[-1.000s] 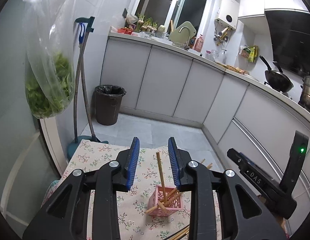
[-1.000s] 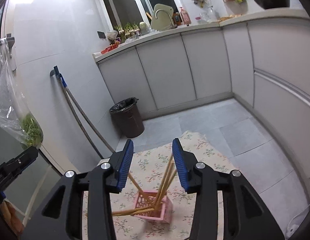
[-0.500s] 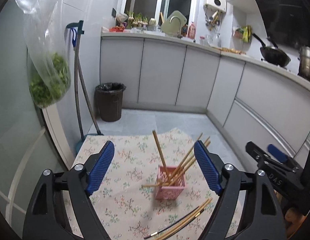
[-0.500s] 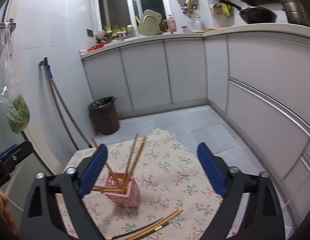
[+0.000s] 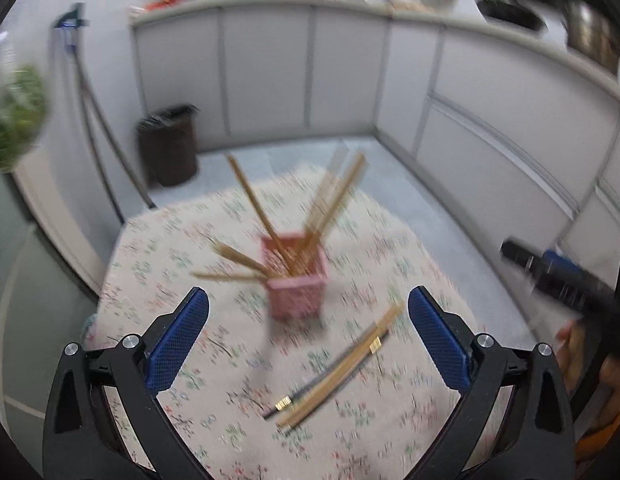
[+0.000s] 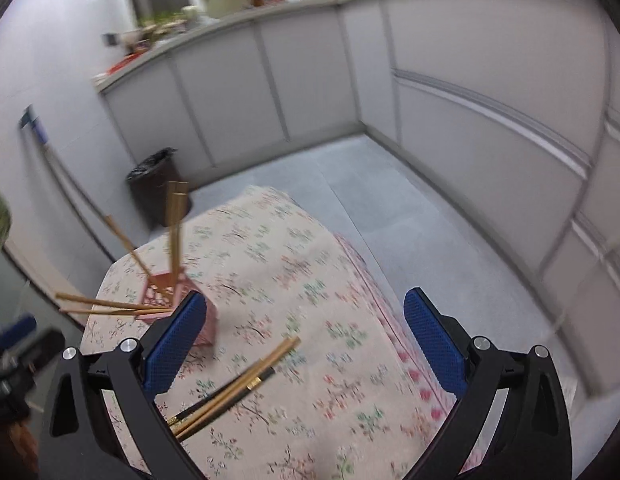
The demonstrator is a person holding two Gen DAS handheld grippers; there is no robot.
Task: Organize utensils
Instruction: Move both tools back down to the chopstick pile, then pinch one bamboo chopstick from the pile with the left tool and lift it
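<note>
1. Your left gripper (image 5: 308,334) is spread wide and empty; a second ago its blue pads (image 5: 178,340) stood close together around an upright chopstick.
2. Your right gripper (image 6: 306,338) is likewise spread wide with nothing between its pads, where earlier it was narrow.
3. The pink slotted plastic holder (image 5: 296,280) stands on the floral tablecloth (image 5: 389,248), with wooden chopsticks (image 5: 254,204) fanning out of it.
4. Both views have tilted down since then and now show a loose bundle of wooden and dark chopsticks (image 5: 333,372) lying flat on the cloth, near the holder but apart from it.
5. Both views are motion-blurred.
</note>
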